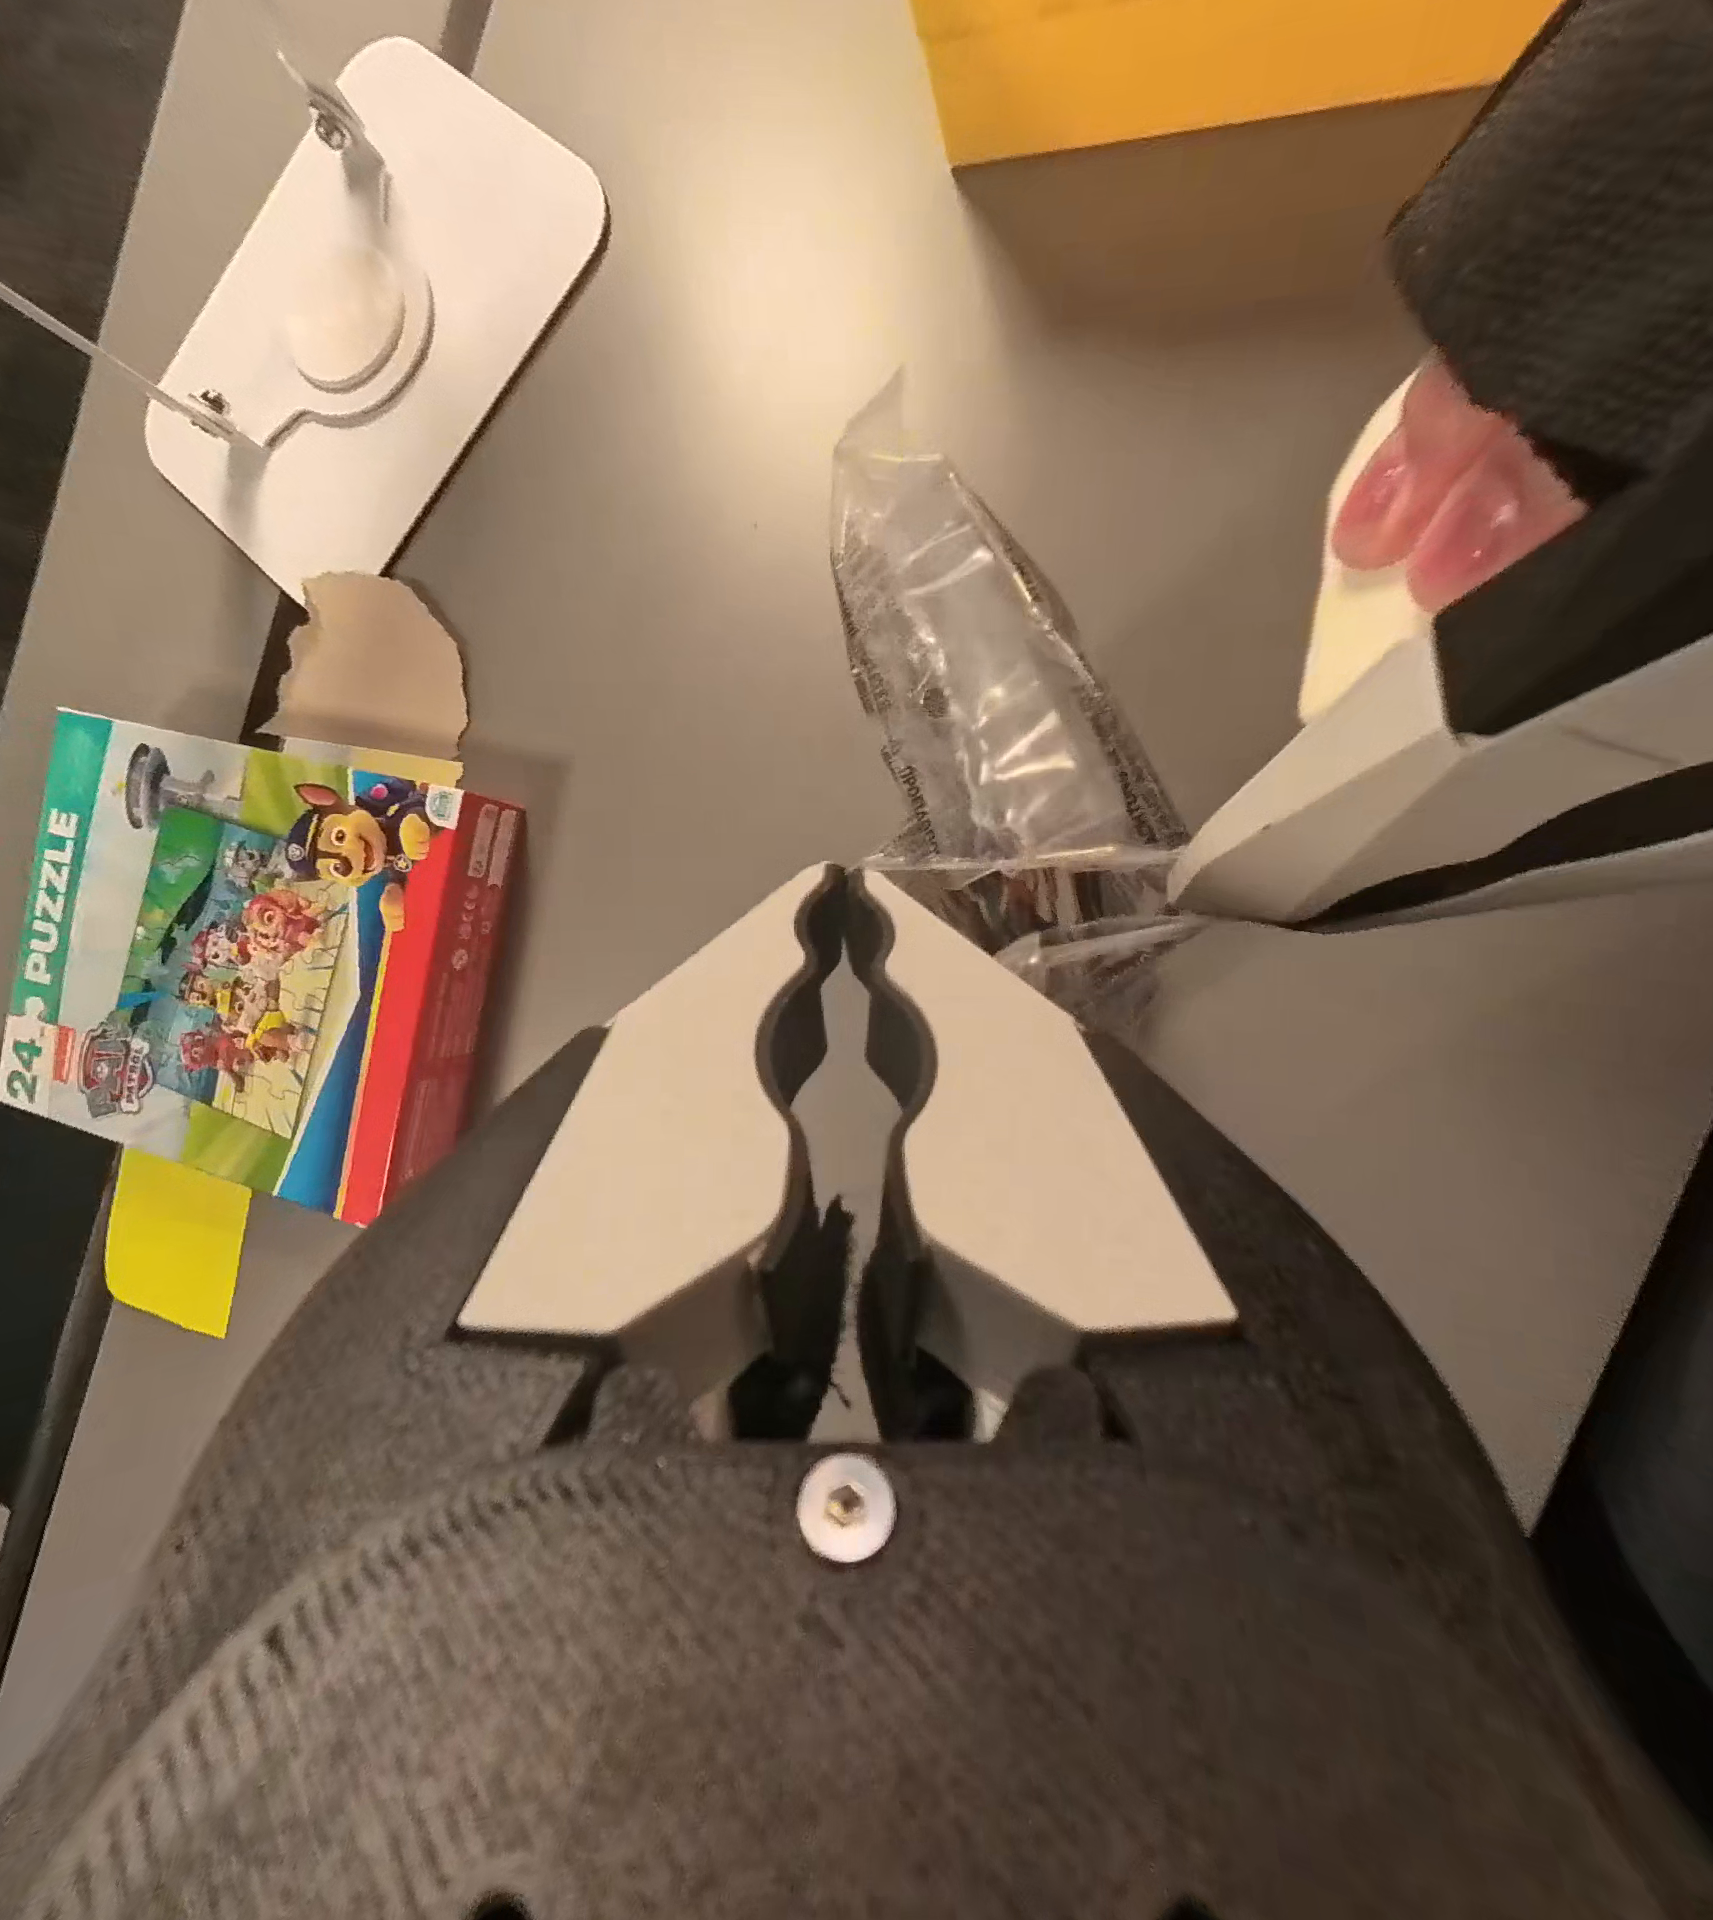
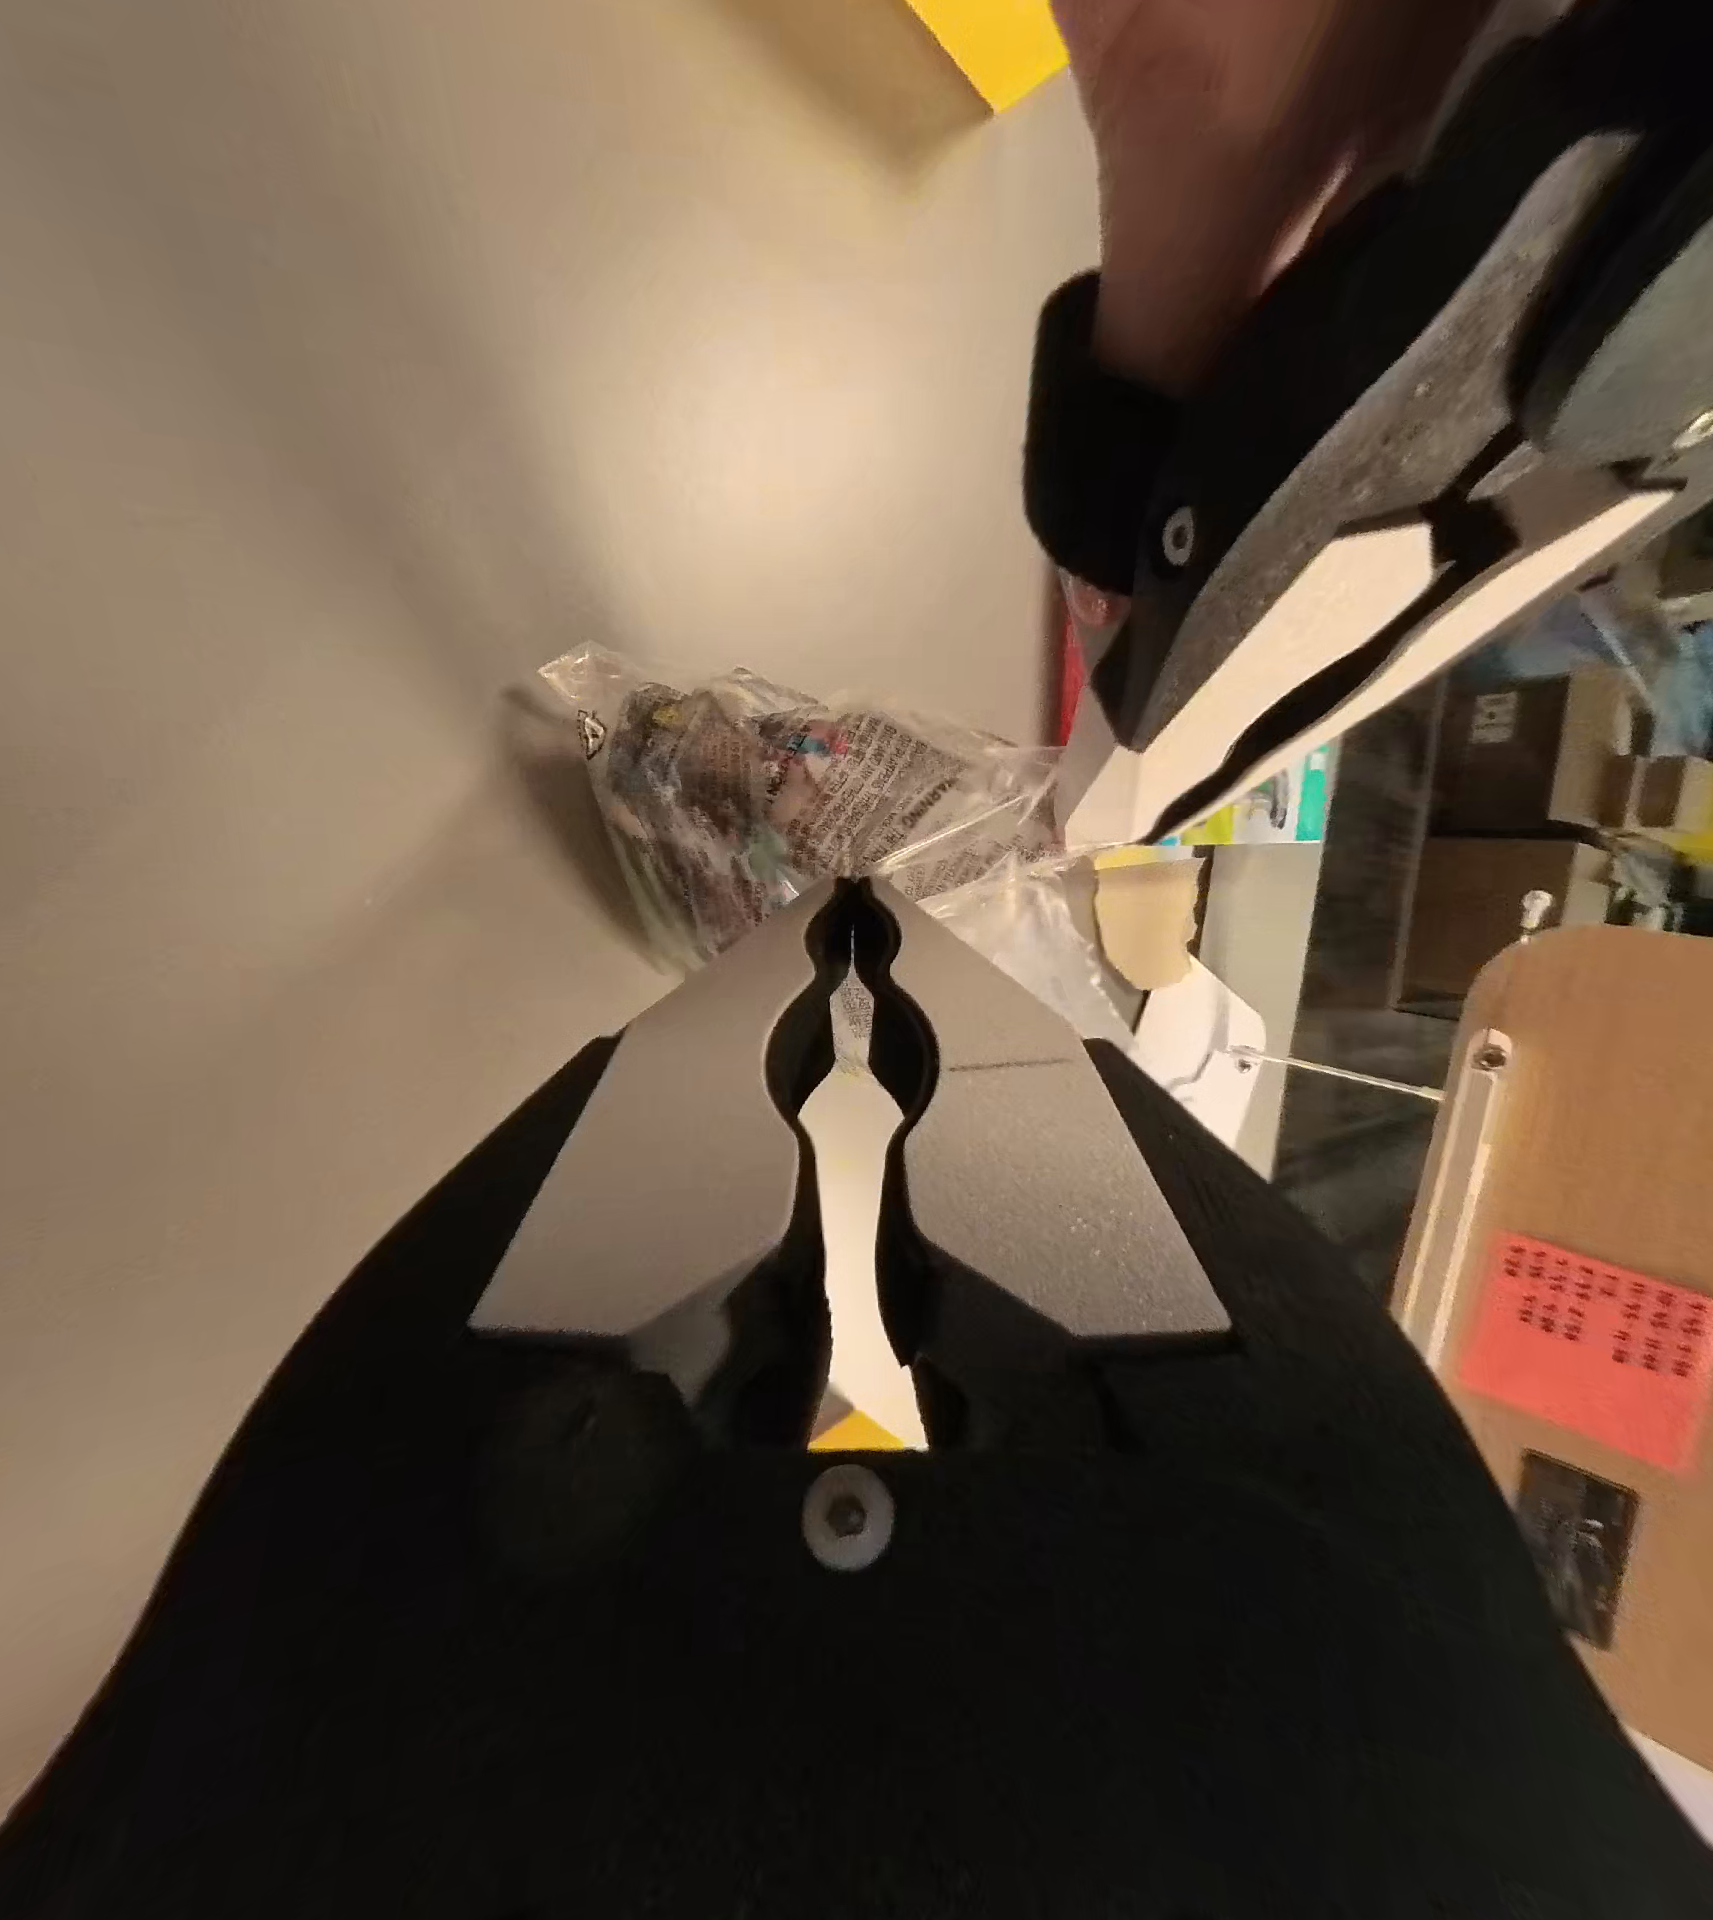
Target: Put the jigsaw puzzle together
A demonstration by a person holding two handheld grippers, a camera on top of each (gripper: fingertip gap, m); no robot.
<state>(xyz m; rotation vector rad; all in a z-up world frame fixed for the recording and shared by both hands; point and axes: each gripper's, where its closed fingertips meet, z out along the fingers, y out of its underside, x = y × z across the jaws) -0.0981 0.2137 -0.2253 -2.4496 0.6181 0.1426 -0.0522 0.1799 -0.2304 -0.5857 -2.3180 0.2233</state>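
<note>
The table (image 1: 727,416) is lying grey and broad under everything, with a yellow box (image 1: 1195,73) sitting at its far edge. A white stand (image 1: 478,239) is resting near the far left, and a puzzle box (image 1: 260,966) is lying on its side close by it, its torn flap (image 1: 374,655) sticking up and a yellow flap (image 1: 177,1247) hanging open at the near end.

Between the two grippers a clear bag (image 1: 997,707) is stretching, printed with dark text and showing coloured pieces bunched inside it. It is lying just beyond the left gripper, its body trailing away over the table and well apart from the puzzle box.

The left gripper (image 1: 847,878) is standing fully closed, its tips pinching a thin edge of the bag's film. The right gripper (image 2: 852,888) is likewise closed, tips nipping the film at the neighbouring edge, so that a taut strip is running between the two.

The bag is looking light, limp and slippery, the film thin enough to tear or slide from a shallow pinch. The loose pieces inside are probably shifting as it moves. The flat empty margin at the edge seems the best hold, taken deep, since the lumpy middle would likely squirm out.
</note>
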